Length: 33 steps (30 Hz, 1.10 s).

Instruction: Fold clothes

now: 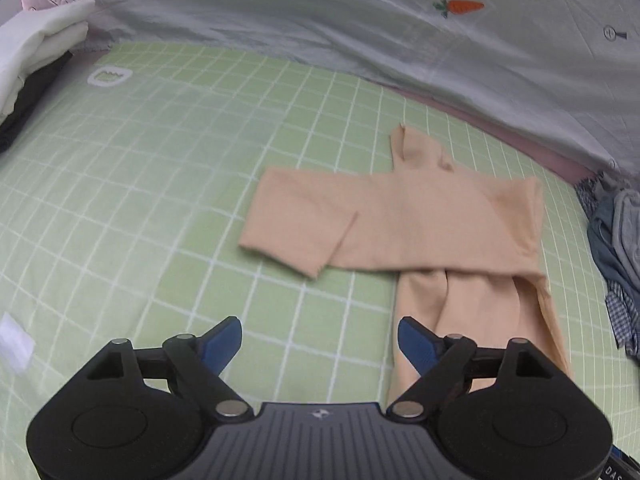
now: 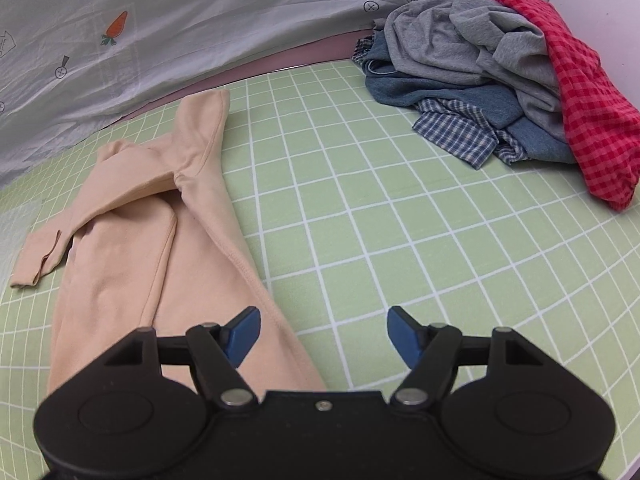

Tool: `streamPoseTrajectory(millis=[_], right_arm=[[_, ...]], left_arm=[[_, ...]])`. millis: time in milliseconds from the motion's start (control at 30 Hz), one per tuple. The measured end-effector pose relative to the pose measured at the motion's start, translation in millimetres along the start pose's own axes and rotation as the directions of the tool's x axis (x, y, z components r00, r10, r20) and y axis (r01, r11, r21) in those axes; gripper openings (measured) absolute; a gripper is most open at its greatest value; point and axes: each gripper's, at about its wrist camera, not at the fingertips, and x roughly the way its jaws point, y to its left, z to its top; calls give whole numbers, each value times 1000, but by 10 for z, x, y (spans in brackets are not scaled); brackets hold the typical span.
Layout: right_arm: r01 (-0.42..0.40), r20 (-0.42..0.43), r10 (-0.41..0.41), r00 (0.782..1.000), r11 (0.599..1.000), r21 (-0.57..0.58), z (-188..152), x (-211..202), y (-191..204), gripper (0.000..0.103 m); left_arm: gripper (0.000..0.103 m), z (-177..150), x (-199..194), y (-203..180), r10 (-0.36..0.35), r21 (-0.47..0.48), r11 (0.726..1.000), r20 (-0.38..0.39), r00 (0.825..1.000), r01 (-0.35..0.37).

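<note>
Lying lengthwise toward camera, peach garment [image 2: 132,240]

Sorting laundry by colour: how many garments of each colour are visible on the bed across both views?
Beige top: 1
White folded garment: 1
Dark folded garment: 1
Grey garment: 1
Blue denim garment: 1
Blue checked shirt: 1
Red checked cloth: 1
Total: 7

Both grippers: black linkage arms, silver pivot pins, blue finger pads. Left gripper [image 1: 320,338] ribbed grey housing; right gripper [image 2: 324,332] plain black, centre screw.
</note>
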Motion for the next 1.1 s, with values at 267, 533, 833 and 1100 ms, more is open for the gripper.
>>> streamPoseTrajectory(millis=[267, 533, 833, 1100], right_arm=[[-23, -65, 18, 998, 997, -74, -375, -22, -27, 42], [-59, -46, 54, 997, 993, -98, -498, -186, 11, 6], [-87, 3, 89, 996, 980, -178, -546, -456, 371, 5], [-132, 4, 139, 990, 952, -276, -621, -620, 858, 5]], left_arm=[[86, -630, -22, -311, -4, 149, 989, -74, 997, 15], [86, -777, -129, -232, 33, 144, 989, -58, 998, -24], [86, -942, -277, -9, 42, 149, 988, -58, 997, -33], [86, -998, -391, 231, 29, 177, 984, -52, 998, -19]])
